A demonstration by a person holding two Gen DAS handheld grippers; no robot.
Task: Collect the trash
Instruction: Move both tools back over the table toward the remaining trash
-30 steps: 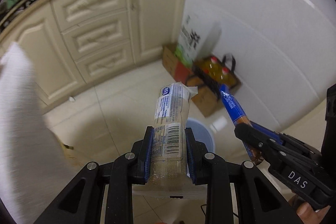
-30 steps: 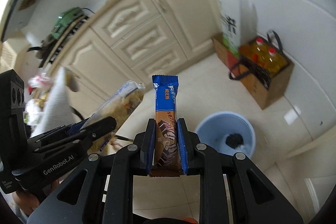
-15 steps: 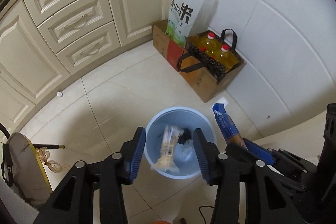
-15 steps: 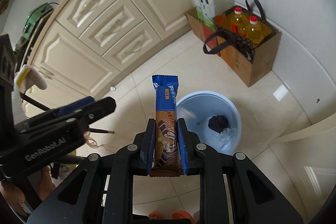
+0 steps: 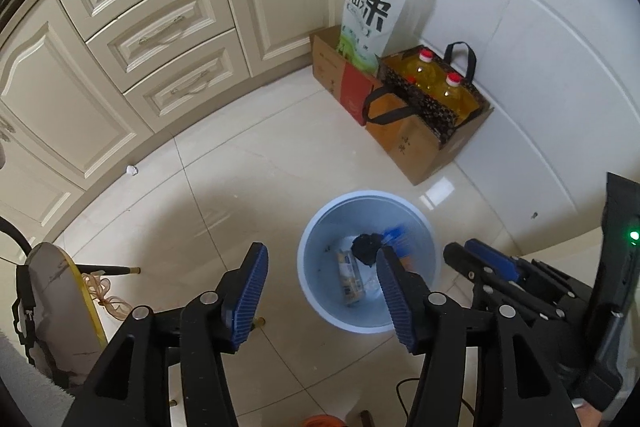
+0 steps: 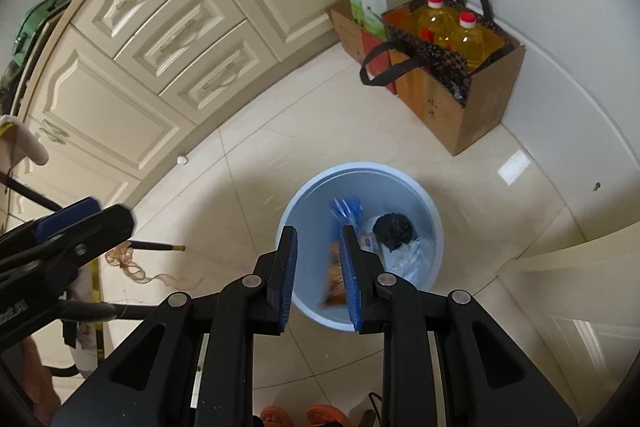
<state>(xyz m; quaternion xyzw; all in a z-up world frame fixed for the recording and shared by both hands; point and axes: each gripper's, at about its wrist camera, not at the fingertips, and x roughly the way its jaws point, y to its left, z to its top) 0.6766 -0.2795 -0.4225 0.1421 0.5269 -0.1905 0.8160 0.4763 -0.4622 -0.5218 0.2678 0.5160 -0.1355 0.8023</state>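
A light blue bin (image 5: 320,223) stands on the tiled floor, also in the right wrist view (image 6: 428,207). In it lie a pale snack wrapper (image 5: 349,277), a black crumpled lump (image 5: 366,246) and white scraps. A blue-and-brown bar wrapper (image 6: 340,215), blurred, is in the bin mouth; its blue end shows in the left wrist view (image 5: 396,235). My left gripper (image 5: 322,269) is open and empty above the bin's left side. My right gripper (image 6: 318,239) is open and empty above the bin; it also shows in the left wrist view (image 5: 486,261).
Cream cabinets (image 5: 160,27) run along the back. A cardboard box with two oil bottles (image 5: 436,83) and a rice bag (image 5: 366,19) stand by the wall. A small white paper ball (image 5: 131,170) lies by the cabinet base. A stool (image 5: 60,291) stands at left.
My right gripper has opened and let the bar wrapper fall into the bin. My left gripper, which dropped the pale wrapper earlier, has opened wider. Both grippers have tilted down toward the bin.
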